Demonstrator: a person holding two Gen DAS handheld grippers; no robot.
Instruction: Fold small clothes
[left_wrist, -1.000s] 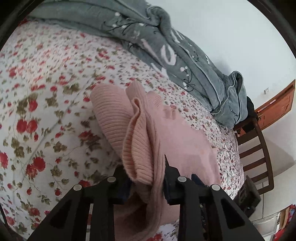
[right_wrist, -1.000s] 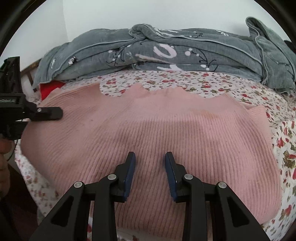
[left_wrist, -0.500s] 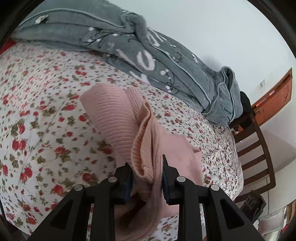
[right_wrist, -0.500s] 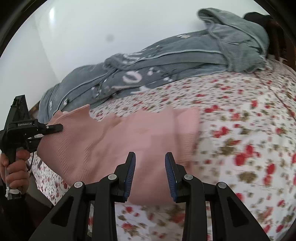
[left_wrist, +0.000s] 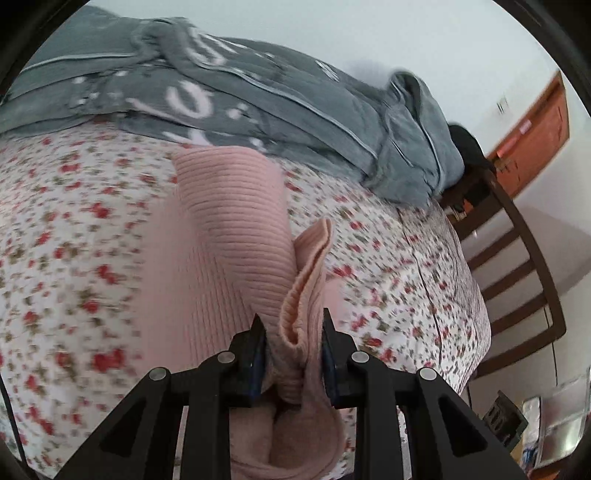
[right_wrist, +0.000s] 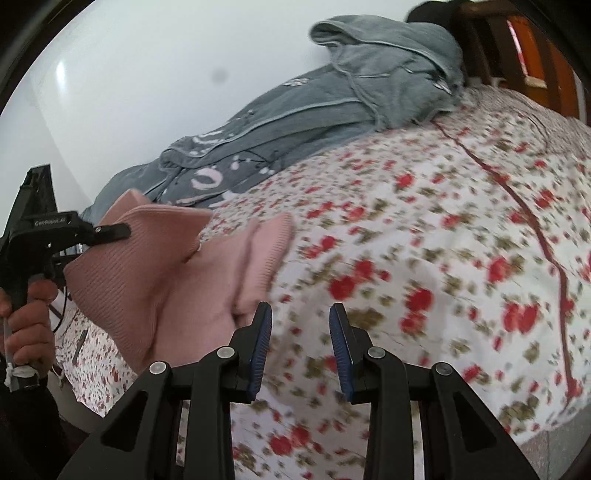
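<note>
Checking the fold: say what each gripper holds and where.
Left gripper pinches the pink knit sweater by a bunched ribbed edge. Right gripper holds nothing.

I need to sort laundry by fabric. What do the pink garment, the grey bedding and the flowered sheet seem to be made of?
Pink garment: ribbed knit, probably wool or acrylic; fine parallel ridges, soft matte surface. Grey bedding: plush fleece or flannel, judging by thick soft folds and piped edges. Flowered sheet: thin printed woven cloth, likely cotton, smooth and flat.
</note>
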